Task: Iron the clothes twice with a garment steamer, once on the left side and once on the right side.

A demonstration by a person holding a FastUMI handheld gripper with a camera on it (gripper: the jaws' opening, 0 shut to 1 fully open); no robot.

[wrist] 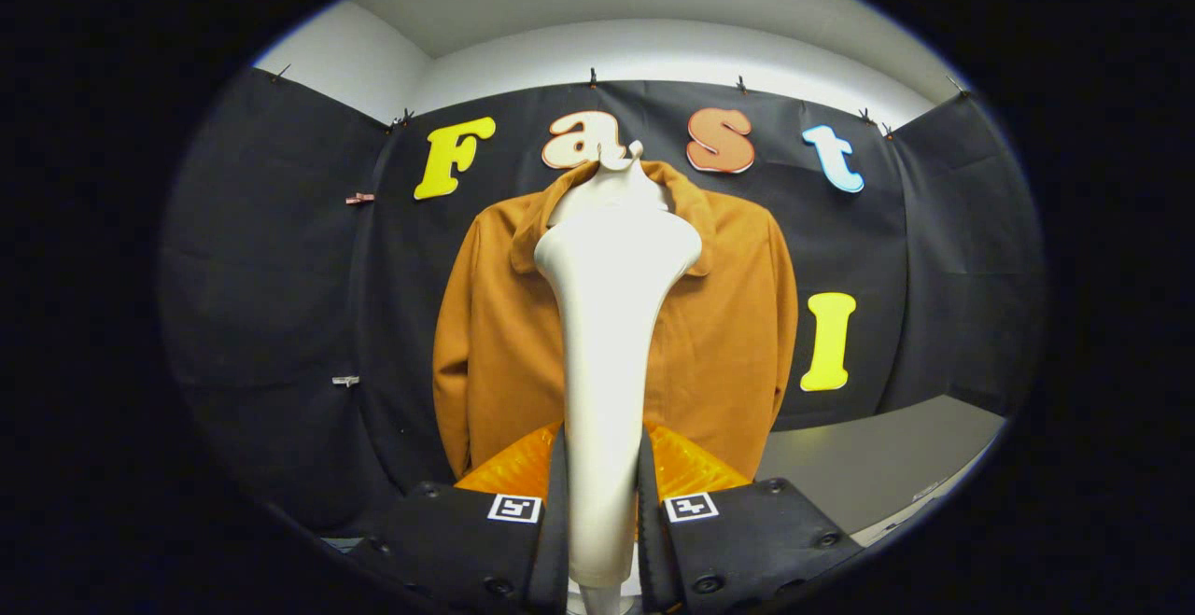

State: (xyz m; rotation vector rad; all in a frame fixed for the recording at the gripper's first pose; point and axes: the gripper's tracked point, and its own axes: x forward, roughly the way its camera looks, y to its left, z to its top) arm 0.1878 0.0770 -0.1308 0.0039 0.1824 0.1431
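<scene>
claw point(603, 522) clamped on garment steamer point(611, 335) handle | steamer head level with collar of hanging brown jacket point(719, 335) | risk: smooth tapered handle may slip or twist during strokes

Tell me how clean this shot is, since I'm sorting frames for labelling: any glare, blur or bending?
In the gripper view, the white steamer clamped in the gripper is lit so hard its head is nearly blown out; the brown jacket beyond it looks evenly lit and fairly sharp; the fisheye lens bows the black wall cloth and the grey table into curves.
</scene>
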